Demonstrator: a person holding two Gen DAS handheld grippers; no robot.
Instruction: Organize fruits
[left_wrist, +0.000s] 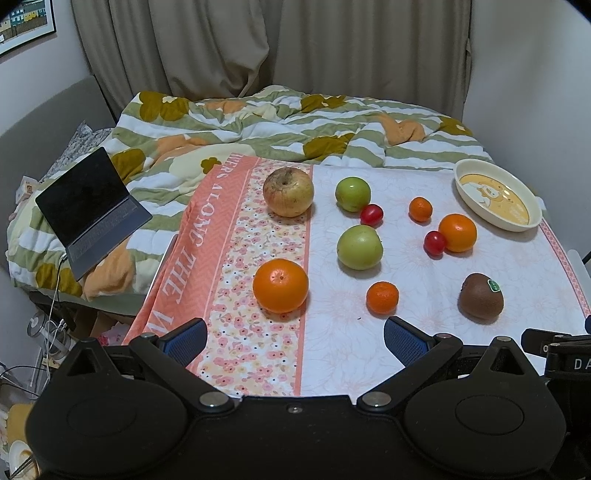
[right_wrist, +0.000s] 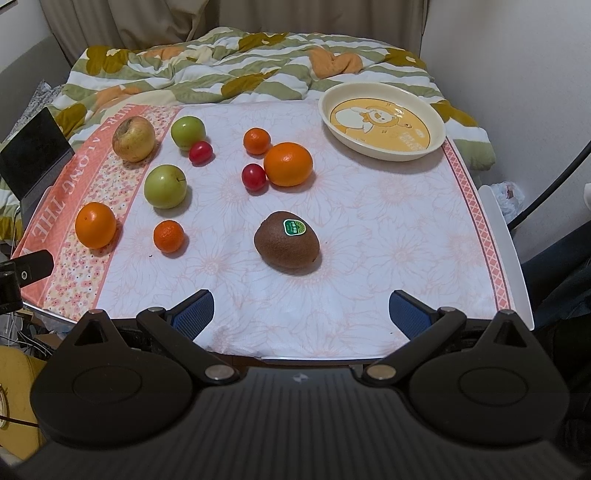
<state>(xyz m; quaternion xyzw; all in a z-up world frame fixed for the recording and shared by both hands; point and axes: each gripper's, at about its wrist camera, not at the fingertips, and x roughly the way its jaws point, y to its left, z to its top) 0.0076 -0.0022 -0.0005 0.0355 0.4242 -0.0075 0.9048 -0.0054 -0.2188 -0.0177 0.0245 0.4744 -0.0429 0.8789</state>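
On near table edge, left gripper (left_wrist: 293, 341) and right gripper (right_wrist: 301, 314) both hung spread wide, holding nothing. Kiwi (right_wrist: 286, 242) lay just beyond right gripper; plate (right_wrist: 384, 149) stood far right, bare. Risk: round kiwi likely to roll if pinched off-centre; cherry tomato (right_wrist: 253, 176) touched orange (right_wrist: 288, 164), a nudge might scatter both.

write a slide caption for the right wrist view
Open right gripper faces a kiwi, scattered fruit and an empty dish.
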